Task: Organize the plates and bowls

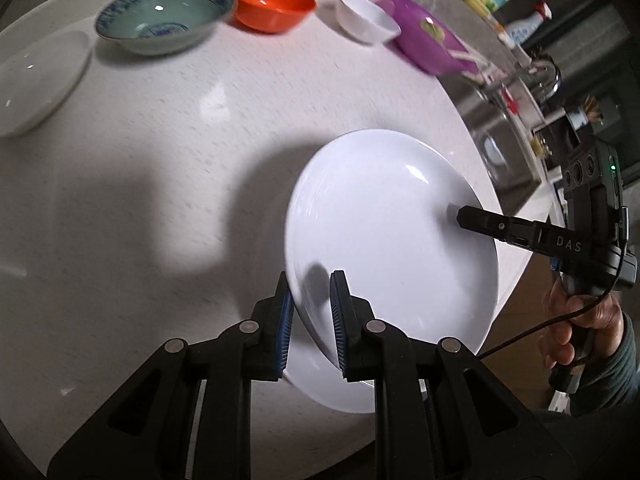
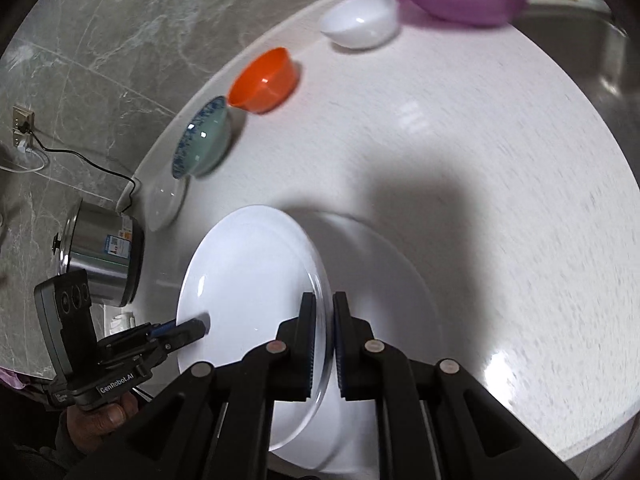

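Only right wrist view shows steel pot (image 2: pixel 105 258).

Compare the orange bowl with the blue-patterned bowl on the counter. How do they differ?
The orange bowl is plain and one bright colour; the blue-patterned bowl is pale green inside with a blue decorated rim. The orange bowl looks narrower and deeper, while the blue-patterned bowl is wider and flares out. Both stand upright, empty, side by side on the white counter, and neither is held.

White plate (image 1: pixel 384 216) tilted above counter, bowls (image 1: pixel 164 16) at back.
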`<action>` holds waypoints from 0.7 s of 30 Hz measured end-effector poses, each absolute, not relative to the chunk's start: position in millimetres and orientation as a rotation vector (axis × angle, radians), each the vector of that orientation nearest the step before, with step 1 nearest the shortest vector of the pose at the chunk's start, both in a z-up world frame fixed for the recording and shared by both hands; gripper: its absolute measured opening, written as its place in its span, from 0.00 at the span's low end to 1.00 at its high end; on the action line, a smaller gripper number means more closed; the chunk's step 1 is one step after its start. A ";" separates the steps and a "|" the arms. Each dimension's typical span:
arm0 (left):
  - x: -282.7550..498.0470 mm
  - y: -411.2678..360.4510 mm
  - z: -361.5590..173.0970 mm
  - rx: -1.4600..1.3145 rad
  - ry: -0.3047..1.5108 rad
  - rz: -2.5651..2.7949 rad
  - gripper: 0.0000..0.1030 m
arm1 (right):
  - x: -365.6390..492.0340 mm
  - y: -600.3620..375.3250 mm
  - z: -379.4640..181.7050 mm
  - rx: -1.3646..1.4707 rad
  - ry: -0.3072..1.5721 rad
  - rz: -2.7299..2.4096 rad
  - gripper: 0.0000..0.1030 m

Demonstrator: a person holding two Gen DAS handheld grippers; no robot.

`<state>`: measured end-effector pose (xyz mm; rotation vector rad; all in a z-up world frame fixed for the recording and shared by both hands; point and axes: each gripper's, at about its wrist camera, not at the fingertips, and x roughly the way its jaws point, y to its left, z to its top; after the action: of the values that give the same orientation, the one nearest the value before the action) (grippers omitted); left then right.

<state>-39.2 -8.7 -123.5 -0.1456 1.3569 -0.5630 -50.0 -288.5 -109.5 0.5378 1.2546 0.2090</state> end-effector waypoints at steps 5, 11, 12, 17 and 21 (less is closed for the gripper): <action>-56.2 -26.6 -137.2 -0.114 1.382 -0.547 0.16 | -63.2 -301.8 -126.2 0.546 1.267 0.217 0.10; -62.6 -38.1 -153.4 -0.087 1.403 -0.504 0.16 | -69.1 -309.5 -139.3 0.527 1.271 0.251 0.10; -64.1 -39.3 -153.8 -0.085 1.400 -0.495 0.16 | -69.0 -309.3 -140.6 0.521 1.270 0.256 0.10; -60.7 -45.1 -161.8 -0.082 1.405 -0.454 0.16 | -66.6 -306.0 -144.1 0.471 1.265 0.283 0.10; -53.7 -47.5 -162.6 -0.084 1.394 -0.435 0.16 | -65.1 -296.3 -140.7 0.366 1.254 0.297 0.10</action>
<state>-53.7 -47.5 -162.6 -0.0840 1.3939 -0.4349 -65.1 -296.3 -140.7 0.3661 1.2541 0.2966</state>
